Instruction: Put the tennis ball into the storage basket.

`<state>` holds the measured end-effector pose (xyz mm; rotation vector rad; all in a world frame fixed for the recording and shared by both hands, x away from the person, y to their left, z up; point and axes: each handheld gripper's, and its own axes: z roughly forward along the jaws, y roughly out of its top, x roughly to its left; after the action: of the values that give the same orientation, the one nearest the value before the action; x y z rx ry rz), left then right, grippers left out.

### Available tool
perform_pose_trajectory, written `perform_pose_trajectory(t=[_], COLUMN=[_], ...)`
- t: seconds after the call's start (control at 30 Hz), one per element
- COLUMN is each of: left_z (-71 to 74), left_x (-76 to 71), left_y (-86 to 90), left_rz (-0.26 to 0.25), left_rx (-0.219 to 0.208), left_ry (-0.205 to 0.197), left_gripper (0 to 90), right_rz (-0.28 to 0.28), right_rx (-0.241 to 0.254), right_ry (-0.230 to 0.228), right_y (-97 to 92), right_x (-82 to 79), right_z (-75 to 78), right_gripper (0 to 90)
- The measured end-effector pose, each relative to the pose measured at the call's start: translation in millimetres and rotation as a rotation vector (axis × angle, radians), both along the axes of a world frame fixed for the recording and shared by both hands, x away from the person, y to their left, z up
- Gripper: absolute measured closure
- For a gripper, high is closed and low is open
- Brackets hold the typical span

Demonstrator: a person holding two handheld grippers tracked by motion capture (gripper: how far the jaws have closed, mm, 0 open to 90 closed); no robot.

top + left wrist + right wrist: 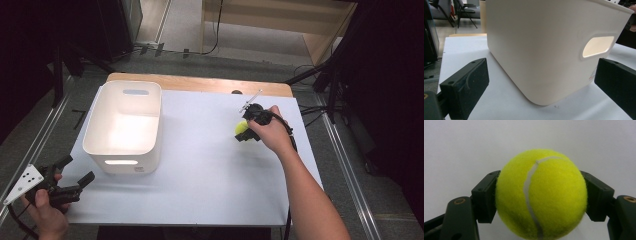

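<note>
The right hand-held gripper [541,195] is clamped on a tennis ball [541,193], its two black jaws pressing the ball's sides at about mid-height, so the grip sits across the widest part and the ball should not squirt out. In the high view this hand-held gripper [246,131] sits at the right part of the surface [200,170], with the ball [241,129] low over the white top or resting on it; which of the two cannot be told. The person's right hand [270,132] wraps the body from above, which points the jaws down and towards the middle.

The left hand-held gripper [70,182] rests off the near left corner with its jaws apart and nothing between them. In its own view it [541,87] looks at the near wall of a white bin [544,50], apparently waiting rather than working.

The bin [150,135] stands open-topped on the left part of the surface, well apart from the ball. Judging from this layout, the ball is likely meant for the bin, which would call for a lift and a carry to the left.
</note>
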<state>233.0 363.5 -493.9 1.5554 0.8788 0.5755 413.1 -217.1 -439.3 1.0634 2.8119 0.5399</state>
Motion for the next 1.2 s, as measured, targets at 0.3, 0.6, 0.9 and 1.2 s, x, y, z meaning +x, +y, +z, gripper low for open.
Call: perform_pose_trajectory(t=[0.3,0.6,0.9,1.2], left_z=[0.0,0.1,0.0,0.0], left_x=[-0.2,-0.2,-0.2,-0.3], left_y=[0.1,0.3,0.7,1.2], left_rz=[-0.001,-0.001,-0.003,-0.005], left_rx=[0.0,-0.003,-0.006,-0.008], left_ry=[0.0,0.0,-0.001,-0.002], left_gripper=[0.0,0.0,0.0,0.0], right_rz=[0.024,0.05,0.08,0.108], right_rx=[0.0,0.005,0.004,0.004], right_ry=[-0.011,-0.023,-0.03,-0.043], right_y=[9.2,21.1,34.5,49.2], right_x=[2.4,4.7,7.6,11.2], right_z=[8.7,16.7,25.6,37.6], right_gripper=[24.5,24.5,24.5,24.5])
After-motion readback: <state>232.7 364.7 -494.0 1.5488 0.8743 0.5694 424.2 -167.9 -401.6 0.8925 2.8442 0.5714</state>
